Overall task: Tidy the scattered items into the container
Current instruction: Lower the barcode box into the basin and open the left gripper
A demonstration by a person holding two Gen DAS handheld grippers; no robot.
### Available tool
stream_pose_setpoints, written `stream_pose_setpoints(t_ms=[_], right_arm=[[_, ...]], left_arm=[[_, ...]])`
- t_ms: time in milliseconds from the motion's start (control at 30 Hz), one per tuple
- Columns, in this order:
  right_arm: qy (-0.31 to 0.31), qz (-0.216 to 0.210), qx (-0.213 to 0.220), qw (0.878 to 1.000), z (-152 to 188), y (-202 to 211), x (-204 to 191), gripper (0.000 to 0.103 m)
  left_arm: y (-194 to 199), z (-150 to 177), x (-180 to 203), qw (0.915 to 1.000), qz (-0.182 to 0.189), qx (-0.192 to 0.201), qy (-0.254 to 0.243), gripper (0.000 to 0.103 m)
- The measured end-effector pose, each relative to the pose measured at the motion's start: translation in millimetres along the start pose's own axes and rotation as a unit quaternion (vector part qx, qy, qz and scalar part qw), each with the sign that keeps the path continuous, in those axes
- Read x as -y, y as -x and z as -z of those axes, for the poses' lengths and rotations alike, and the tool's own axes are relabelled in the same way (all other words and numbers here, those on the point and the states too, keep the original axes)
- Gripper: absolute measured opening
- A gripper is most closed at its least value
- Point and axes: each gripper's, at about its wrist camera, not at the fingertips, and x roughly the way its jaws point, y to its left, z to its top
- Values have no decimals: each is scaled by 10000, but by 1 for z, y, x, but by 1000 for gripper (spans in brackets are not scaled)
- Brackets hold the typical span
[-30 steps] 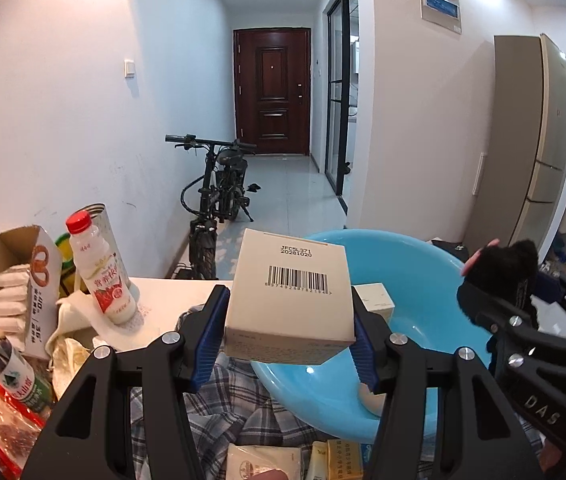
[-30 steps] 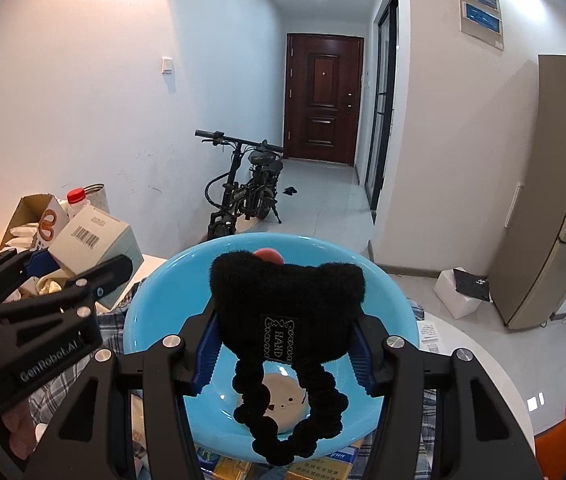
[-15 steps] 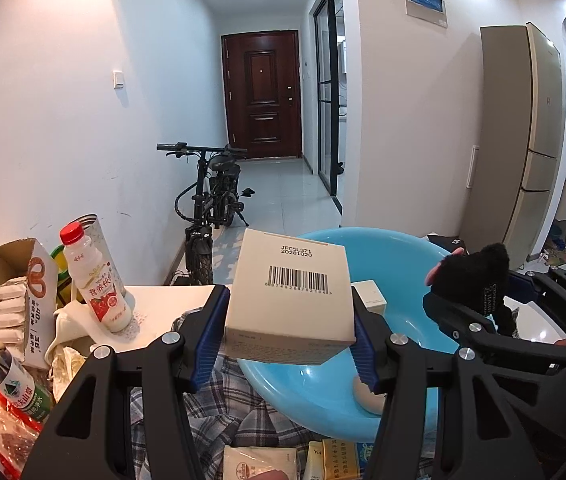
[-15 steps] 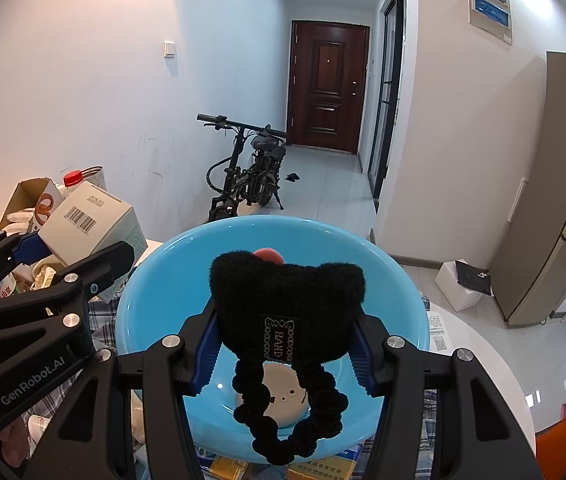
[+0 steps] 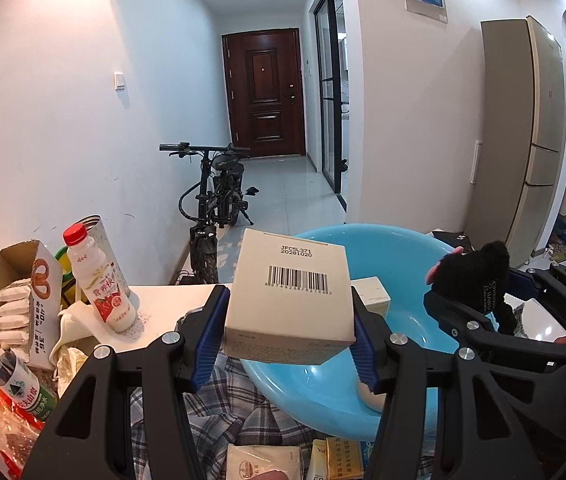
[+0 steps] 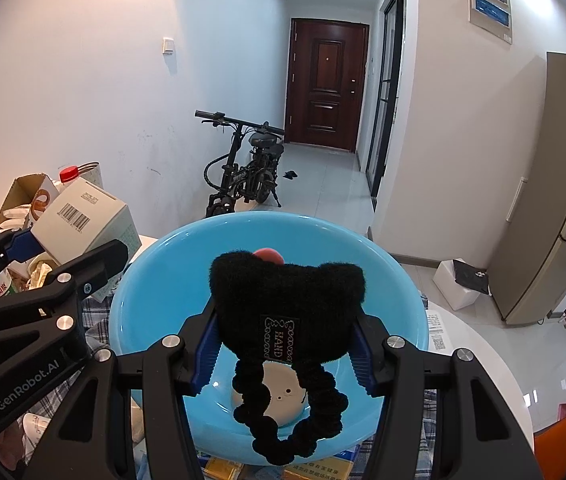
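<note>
My left gripper (image 5: 289, 336) is shut on a white barcoded box (image 5: 289, 300) and holds it at the left rim of the blue basin (image 5: 407, 248). The box also shows in the right wrist view (image 6: 83, 228). My right gripper (image 6: 283, 344) is shut on a black fuzzy hair scrunchie (image 6: 287, 308) and holds it above the basin (image 6: 155, 280). The scrunchie also shows in the left wrist view (image 5: 479, 276). Inside the basin lie a small white box (image 5: 373, 300) and a round beige item (image 6: 273, 396).
A milk bottle (image 5: 101, 280), an open snack carton (image 5: 23, 300), a green-label bottle (image 5: 19, 384) and red wrappers crowd the table's left. Packets (image 5: 263, 462) lie on the plaid cloth (image 5: 235, 408) in front of the basin. A bicycle (image 5: 215, 208) stands beyond the table.
Both grippers keep their grip. The left gripper with the box has shifted a little toward the basin, and the right gripper has come closer to it over the basin.
</note>
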Motion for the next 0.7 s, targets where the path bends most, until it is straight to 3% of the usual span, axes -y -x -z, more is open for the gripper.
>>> stream_pose_setpoints(t_ms=[333, 367, 467, 500, 700], right_arm=[[88, 61, -63, 9999, 2, -6, -5, 58], [108, 54, -71, 9999, 2, -6, -5, 62], [108, 39, -72, 9999, 2, -7, -6, 97], [94, 115, -10, 9999, 1, -6, -6, 103], [72, 283, 89, 9995, 0, -5, -6, 103]], left_arm=[[0, 0, 0, 10000, -31, -17, 14, 55], [0, 0, 0, 10000, -44, -18, 10, 55], [0, 0, -2, 10000, -30, -28, 32, 55], [1, 0, -2, 10000, -29, -27, 39, 55], [2, 0, -4, 10000, -14, -19, 62, 55]])
